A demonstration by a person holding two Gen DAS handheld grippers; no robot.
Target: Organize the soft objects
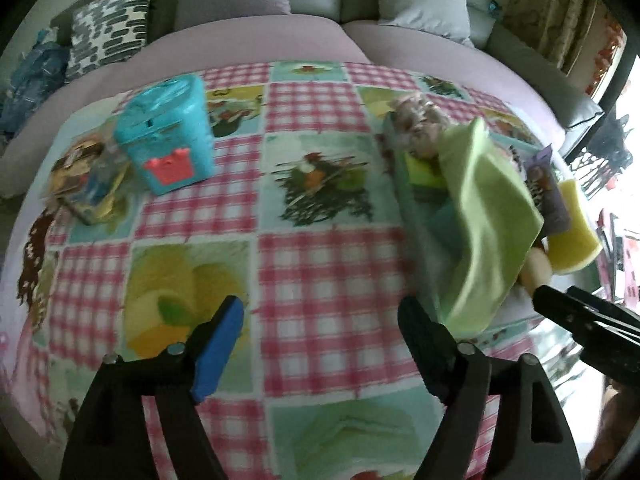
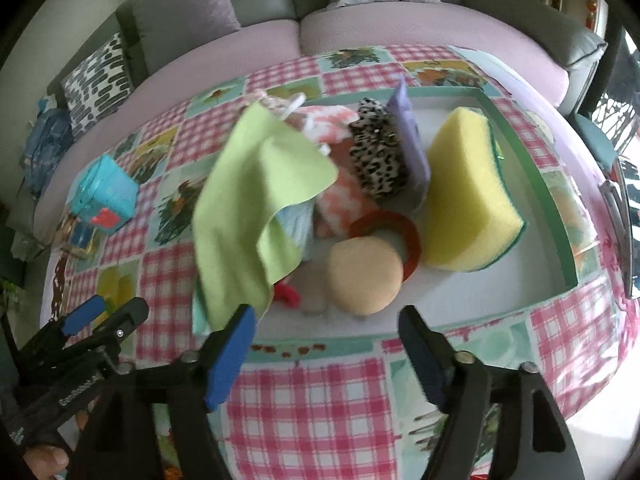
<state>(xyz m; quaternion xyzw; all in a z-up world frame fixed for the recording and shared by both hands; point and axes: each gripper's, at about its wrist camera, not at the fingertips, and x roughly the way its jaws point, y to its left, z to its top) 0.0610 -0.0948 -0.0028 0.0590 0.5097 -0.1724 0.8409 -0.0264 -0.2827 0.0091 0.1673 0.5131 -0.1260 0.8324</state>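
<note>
Both grippers hang wide apart and empty: the right gripper [image 2: 326, 332] at the near edge of the tray [image 2: 556, 200], the left gripper [image 1: 320, 324] over bare tablecloth [image 1: 320, 120] beside it. The green cloth [image 2: 256, 200] drapes, blurred, over the tray's left rim, apparently just dropped among the sponge [image 2: 468, 196] and other soft things. The tray's near-right corner looks free.

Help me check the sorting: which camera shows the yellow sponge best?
The right wrist view: the yellow sponge lies whole and unobstructed inside the green-rimmed tray. The left wrist view shows only part of it at the blurred right edge.
</note>
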